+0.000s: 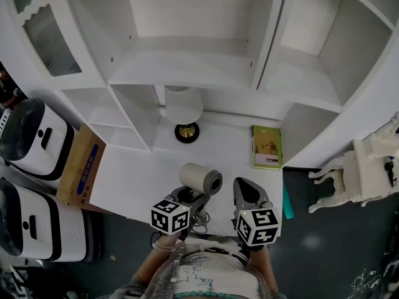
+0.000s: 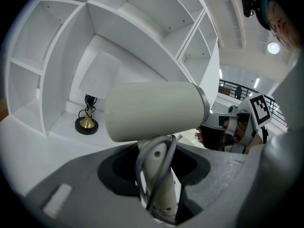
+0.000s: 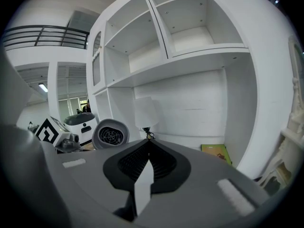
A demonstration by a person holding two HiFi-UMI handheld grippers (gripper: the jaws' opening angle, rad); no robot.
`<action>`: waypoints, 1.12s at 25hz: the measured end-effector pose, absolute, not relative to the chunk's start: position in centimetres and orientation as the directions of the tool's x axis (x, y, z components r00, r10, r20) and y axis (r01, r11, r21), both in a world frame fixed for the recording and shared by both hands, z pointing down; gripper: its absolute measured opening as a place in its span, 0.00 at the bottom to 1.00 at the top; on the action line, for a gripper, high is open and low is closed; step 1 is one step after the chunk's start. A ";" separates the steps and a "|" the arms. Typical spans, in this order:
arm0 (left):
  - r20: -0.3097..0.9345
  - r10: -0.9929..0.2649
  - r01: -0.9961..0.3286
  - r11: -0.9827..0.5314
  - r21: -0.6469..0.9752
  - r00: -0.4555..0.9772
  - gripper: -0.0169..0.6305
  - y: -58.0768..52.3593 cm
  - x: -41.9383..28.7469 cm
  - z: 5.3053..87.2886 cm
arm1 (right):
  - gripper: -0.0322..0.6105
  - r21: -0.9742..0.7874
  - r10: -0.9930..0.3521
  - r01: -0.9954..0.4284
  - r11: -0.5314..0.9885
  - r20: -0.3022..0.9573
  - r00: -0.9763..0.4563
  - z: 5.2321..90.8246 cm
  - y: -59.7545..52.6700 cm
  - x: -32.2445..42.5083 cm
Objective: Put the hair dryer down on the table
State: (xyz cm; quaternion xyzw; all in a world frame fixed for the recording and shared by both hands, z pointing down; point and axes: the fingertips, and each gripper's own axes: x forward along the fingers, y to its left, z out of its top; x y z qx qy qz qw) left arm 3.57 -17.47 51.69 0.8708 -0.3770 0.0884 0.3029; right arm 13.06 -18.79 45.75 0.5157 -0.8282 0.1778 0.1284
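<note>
Hair dryer (image 1: 201, 178) clamped in left tool (image 2: 156, 175) | lamp (image 1: 184, 108) in alcove (image 1: 232, 102)

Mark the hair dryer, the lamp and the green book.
hair dryer (image 1: 199, 178): head view, on its barrel.
lamp (image 1: 184, 105): head view, on its white shade.
green book (image 1: 267, 146): head view, on its cover.

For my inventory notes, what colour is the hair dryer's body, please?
The hair dryer is cream; left gripper view shows it best.
</note>
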 end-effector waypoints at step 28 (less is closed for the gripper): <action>0.452 -0.572 -0.727 -0.494 0.476 0.685 0.31 -18.3 2.9 55.7 | 0.10 -0.158 -0.808 -0.908 0.388 0.415 -0.418 46.2 -19.4 13.0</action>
